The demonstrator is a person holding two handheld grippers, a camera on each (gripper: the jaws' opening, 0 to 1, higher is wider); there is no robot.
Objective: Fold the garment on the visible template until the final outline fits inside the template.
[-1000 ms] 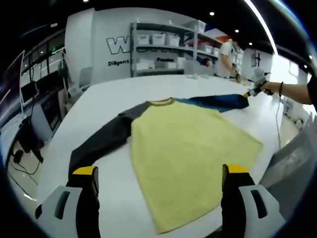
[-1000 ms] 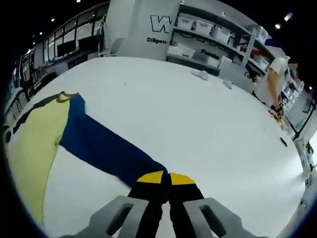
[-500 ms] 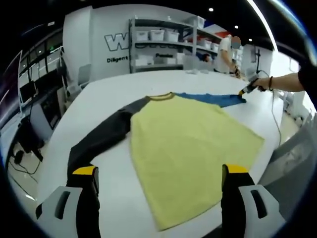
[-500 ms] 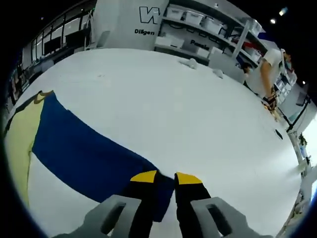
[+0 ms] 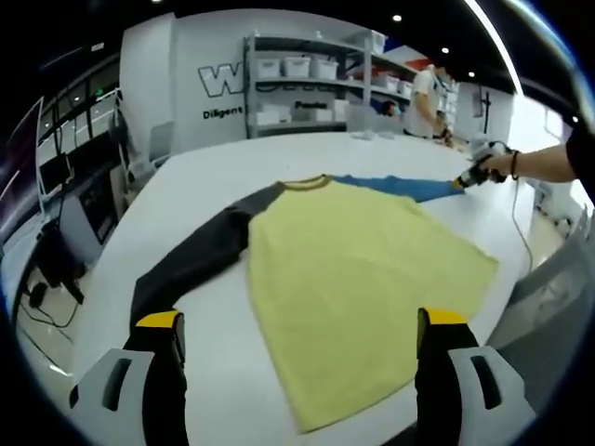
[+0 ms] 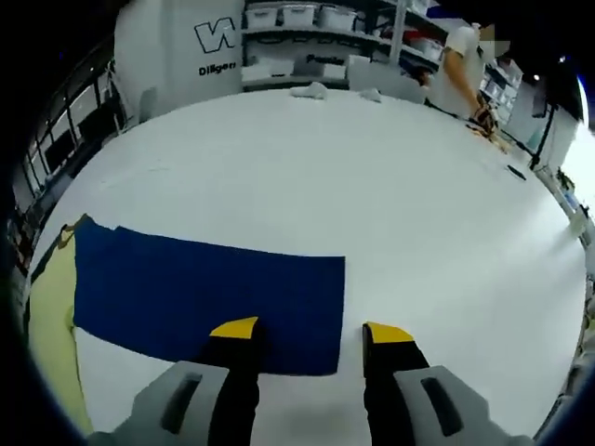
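"Two grippers were up, and what lay around them?"

"Shelving (image 5: 311,88) with white bins stood at twelve o'clock past the white table (image 5: 200,186), before a wall with large lettering (image 6: 216,37). A person (image 6: 460,70) stood by the far edge of the table, at one o'clock in the right gripper view. Nothing lay between either tool and the cloth."

"And the shirt?"

"It lay flat on the table. In the left gripper view the yellow body (image 5: 358,279) spread from the centre toward six o'clock, the dark sleeve (image 5: 191,265) ran out to eight o'clock, and the blue sleeve (image 5: 400,186) reached to two o'clock, where the right gripper (image 5: 472,175) sat at its end in a hand (image 5: 497,165)."

"How stood the jaws?"

"The left gripper (image 5: 302,321) was spread wide, holding nothing, the hem of the body lying between its jaws. The right gripper (image 6: 311,330) was parted too, its jaws empty, the cuff end of the blue sleeve flat just ahead of them toward eleven o'clock."
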